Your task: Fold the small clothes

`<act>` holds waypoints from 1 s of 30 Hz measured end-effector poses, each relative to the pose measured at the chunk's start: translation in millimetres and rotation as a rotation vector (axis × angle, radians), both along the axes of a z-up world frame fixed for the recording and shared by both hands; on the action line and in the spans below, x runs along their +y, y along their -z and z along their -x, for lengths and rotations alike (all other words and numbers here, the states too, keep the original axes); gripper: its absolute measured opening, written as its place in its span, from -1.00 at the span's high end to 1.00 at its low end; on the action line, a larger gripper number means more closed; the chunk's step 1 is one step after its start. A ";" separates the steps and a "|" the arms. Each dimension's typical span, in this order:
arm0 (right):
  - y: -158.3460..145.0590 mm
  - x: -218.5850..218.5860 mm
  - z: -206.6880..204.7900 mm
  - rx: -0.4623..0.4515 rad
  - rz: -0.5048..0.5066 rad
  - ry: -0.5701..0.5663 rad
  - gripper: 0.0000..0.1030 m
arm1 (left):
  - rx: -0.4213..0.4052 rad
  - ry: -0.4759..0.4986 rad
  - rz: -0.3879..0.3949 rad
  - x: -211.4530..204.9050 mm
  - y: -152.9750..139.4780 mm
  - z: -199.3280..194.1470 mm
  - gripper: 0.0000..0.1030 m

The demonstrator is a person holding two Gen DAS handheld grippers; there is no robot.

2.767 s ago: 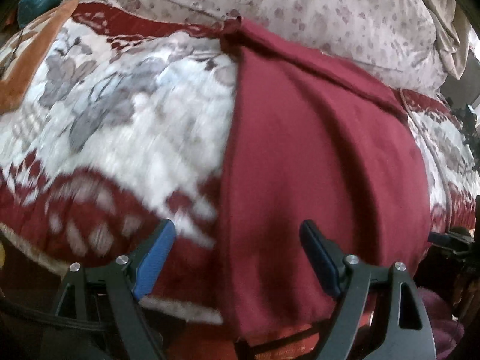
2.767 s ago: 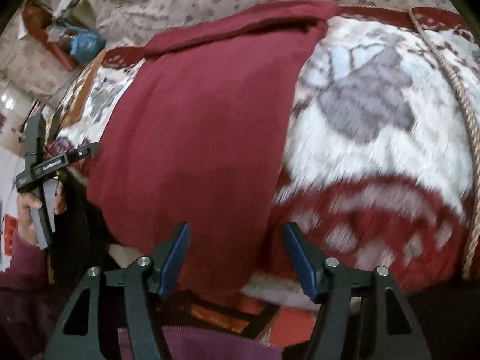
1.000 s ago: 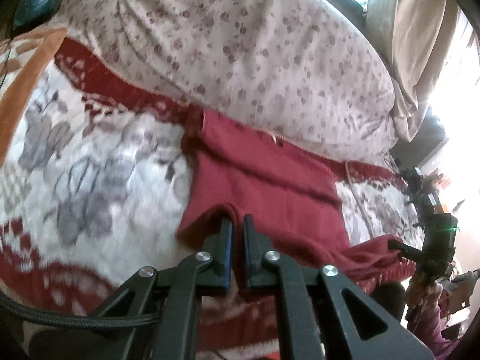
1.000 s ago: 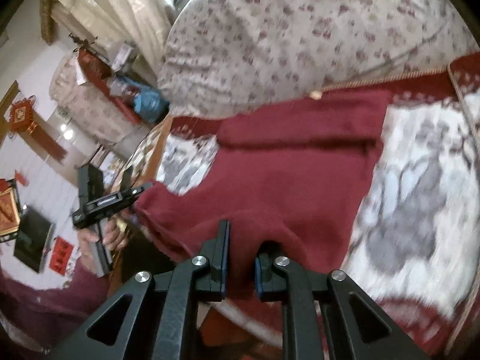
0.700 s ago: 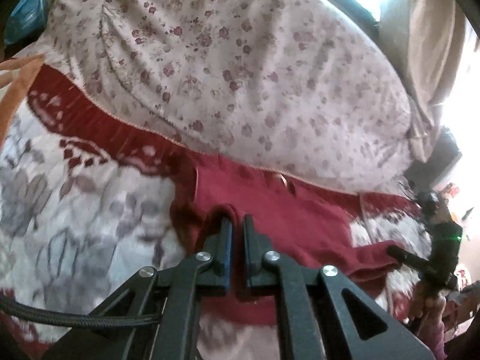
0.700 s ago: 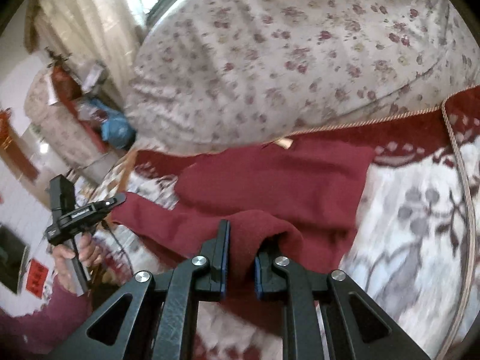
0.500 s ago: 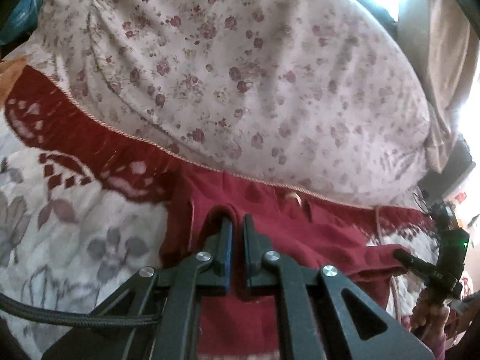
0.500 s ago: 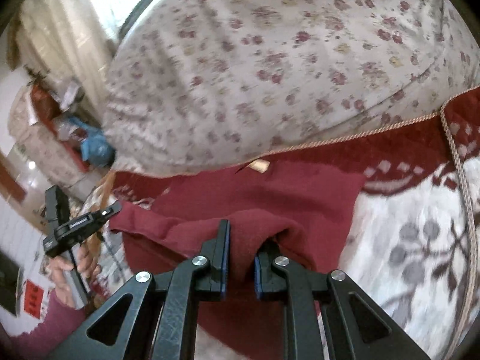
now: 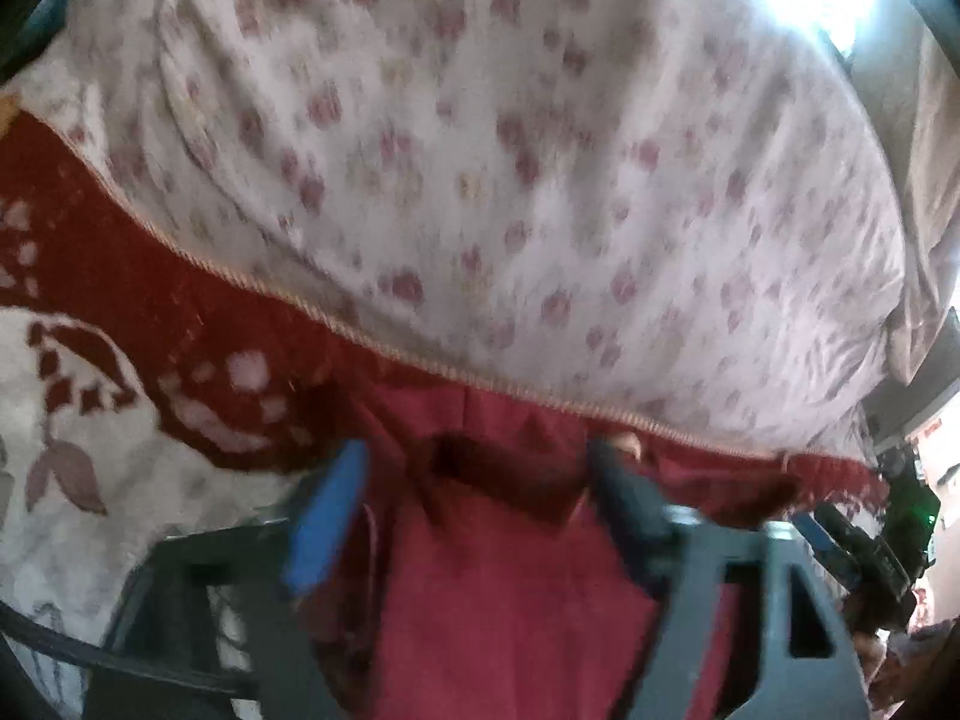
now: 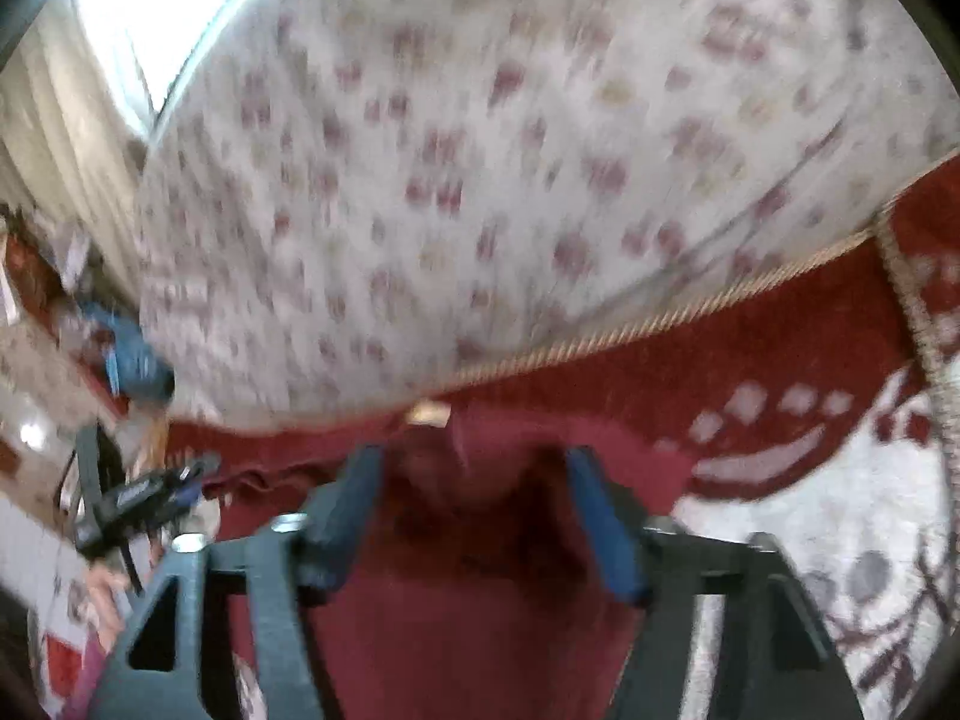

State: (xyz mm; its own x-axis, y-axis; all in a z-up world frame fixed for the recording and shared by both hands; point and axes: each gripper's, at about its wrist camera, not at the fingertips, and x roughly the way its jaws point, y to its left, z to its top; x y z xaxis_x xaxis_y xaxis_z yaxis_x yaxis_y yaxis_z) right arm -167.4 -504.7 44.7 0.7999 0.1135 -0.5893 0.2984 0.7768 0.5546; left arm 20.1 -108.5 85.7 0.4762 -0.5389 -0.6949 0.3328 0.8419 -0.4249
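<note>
While both the left claw (image 9: 474, 498) and right claw (image 10: 480, 504) stood spread over the maroon garment (image 9: 516, 600), its unpinned folded edge could spring open beside the floral quilt (image 9: 540, 150).

matt knit garment (image 9: 510, 588), fuzzy blanket (image 9: 120, 432)

A home bedroom. A puffy white quilt with small pink flowers (image 9: 540, 180) lies against a red-and-white patterned woven blanket (image 9: 120, 312). Beyond the quilt hang pale curtains (image 10: 54, 138).
</note>
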 end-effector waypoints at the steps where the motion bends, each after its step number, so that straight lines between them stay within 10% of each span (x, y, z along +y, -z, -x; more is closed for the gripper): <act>1: -5.5 0.2 4.7 -0.001 0.005 -0.010 -0.45 | -0.011 0.005 -0.001 1.9 -3.9 2.0 -0.53; 12: 49.2 20.3 -57.1 0.266 0.166 -0.013 0.13 | 0.079 0.025 -0.331 -39.3 61.4 -14.1 -0.53; 19: 61.8 7.7 -68.6 0.295 0.163 0.024 0.10 | 0.096 -0.020 -0.305 -23.4 68.7 -17.1 -0.60; 30: 10.8 83.5 51.5 0.257 0.348 -0.101 -0.12 | -0.010 0.052 -0.341 20.0 28.1 81.2 -0.60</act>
